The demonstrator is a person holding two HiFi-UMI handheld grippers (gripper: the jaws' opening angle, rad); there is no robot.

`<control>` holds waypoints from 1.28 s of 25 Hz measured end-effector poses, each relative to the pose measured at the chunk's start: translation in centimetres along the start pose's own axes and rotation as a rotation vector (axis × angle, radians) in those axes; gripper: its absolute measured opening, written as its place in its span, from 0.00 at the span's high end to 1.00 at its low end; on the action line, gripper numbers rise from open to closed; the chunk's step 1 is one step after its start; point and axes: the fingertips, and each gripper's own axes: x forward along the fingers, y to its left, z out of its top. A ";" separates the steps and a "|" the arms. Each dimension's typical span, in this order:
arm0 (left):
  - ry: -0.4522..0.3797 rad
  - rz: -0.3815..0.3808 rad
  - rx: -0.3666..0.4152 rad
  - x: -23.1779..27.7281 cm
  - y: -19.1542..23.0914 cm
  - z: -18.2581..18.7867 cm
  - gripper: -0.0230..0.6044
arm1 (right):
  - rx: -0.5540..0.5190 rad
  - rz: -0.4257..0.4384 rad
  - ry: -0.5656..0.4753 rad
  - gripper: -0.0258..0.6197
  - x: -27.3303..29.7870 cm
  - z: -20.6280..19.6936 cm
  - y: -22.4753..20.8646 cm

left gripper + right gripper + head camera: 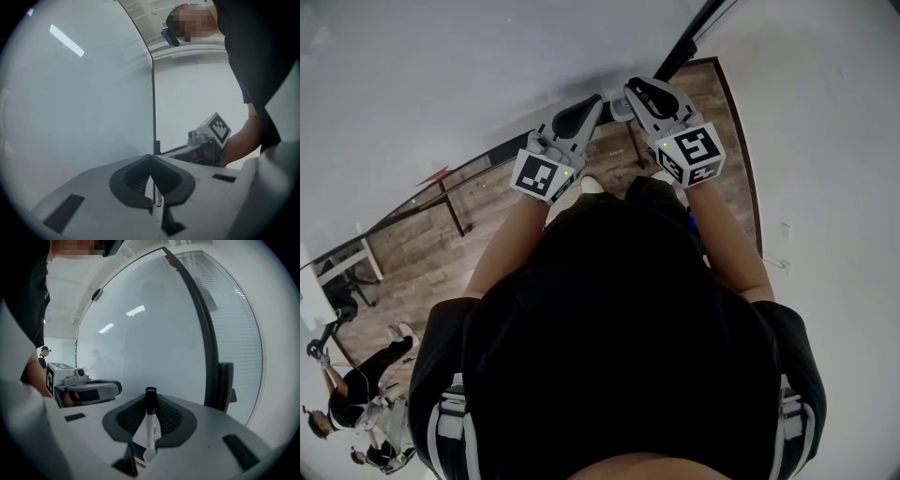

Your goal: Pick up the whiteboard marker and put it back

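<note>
In front of the whiteboard (150,324), the right gripper (150,420) has its jaws clenched on the whiteboard marker (151,427). The marker stands upright between them, its black cap (150,397) uppermost. Just beside it, the left gripper (152,183) has its jaws pressed together, only a thin slit between them, grasping nothing. Both are held side by side near the board's dark frame (204,338).

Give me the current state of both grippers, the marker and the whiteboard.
right gripper: shut on the whiteboard marker.
whiteboard marker: upright between the right jaws, black cap on, pointing up.
left gripper: jaws together, nothing held.
whiteboard: upright, no writing on the part in view.
</note>
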 end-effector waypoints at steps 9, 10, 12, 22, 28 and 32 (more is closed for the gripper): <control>0.011 -0.001 -0.014 0.0 0.3 -1.4 0.96 | 0.045 -0.028 0.056 0.86 1.6 -3.6 -1.0; 0.012 0.002 -0.015 0.1 0.3 -1.4 0.96 | 0.046 -0.029 0.061 0.86 1.7 -3.8 -1.1; 0.014 0.004 -0.021 0.1 0.3 -1.5 0.96 | 0.052 -0.035 0.072 0.86 1.9 -4.4 -1.4; 0.028 0.004 -0.035 0.5 -0.1 -1.8 0.96 | 0.142 -0.052 0.131 0.86 2.8 -8.3 -2.0; 0.031 0.014 -0.026 0.0 -0.1 -1.7 0.96 | 0.201 -0.063 0.155 0.86 3.5 -10.0 -2.0; 0.054 0.017 -0.029 -0.3 -0.3 -2.0 0.96 | 0.205 -0.062 0.182 0.86 3.8 -11.1 -1.6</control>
